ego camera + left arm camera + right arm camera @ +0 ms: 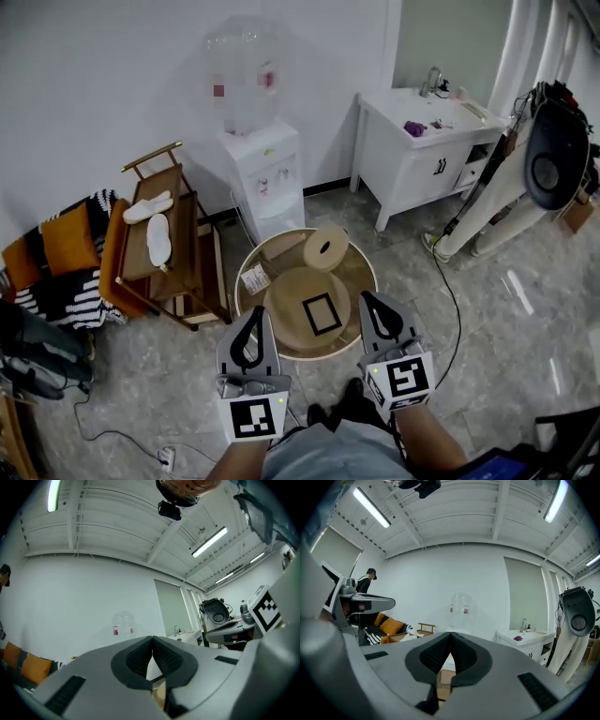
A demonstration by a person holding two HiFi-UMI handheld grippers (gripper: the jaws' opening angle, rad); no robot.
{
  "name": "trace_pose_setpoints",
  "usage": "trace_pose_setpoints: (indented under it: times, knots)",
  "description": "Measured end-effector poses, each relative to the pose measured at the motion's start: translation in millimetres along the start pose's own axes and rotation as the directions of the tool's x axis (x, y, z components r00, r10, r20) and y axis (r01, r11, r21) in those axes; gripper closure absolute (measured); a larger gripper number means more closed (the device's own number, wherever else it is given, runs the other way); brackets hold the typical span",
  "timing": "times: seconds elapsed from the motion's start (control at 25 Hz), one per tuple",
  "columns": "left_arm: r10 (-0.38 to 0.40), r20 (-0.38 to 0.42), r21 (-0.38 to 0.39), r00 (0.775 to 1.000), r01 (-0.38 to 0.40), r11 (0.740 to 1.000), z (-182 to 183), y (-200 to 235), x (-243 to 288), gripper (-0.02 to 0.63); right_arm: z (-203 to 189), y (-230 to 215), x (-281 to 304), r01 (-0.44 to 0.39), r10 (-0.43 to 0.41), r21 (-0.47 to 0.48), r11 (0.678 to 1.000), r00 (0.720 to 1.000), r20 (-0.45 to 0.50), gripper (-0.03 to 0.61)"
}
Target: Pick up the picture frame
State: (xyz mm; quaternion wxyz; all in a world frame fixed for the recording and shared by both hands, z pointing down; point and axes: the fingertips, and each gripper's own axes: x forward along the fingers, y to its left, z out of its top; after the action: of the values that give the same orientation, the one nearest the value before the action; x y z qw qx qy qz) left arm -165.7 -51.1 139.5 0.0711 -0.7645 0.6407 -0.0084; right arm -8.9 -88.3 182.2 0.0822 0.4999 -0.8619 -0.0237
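A small black-edged picture frame (322,314) lies flat on a round wooden board atop a round glass-topped table (366,270) in the head view. My left gripper (253,319) hovers at the table's near left rim, jaws shut with nothing between them. On the frame's other side my right gripper (371,305) hangs over the near right rim, also shut and empty. In the left gripper view the fingertips (152,640) meet, and in the right gripper view the fingertips (450,635) meet too. Neither gripper touches the frame.
A wooden ring block (326,247) and a tagged packet (254,278) share the table. Behind stand a water dispenser (262,169), a wooden rack with slippers (164,239), a white sink cabinet (427,150) and a floor machine (553,155). Cables run on the floor.
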Motion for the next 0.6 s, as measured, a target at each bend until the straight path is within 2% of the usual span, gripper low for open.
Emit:
trace_pose_setpoints:
  times: [0.28,0.6]
  knots:
    - [0.010,-0.052,-0.004,0.999,-0.010,1.000,-22,-2,50,0.598,-16,-31,40,-0.018,0.019,0.013,1.000,0.999,-0.031,0.565]
    - [0.056,-0.135,0.009,0.989,-0.055,0.998,-62,1,127,0.598,-49,-72,118,-0.094,0.098,0.056,0.994,0.992,-0.079,0.565]
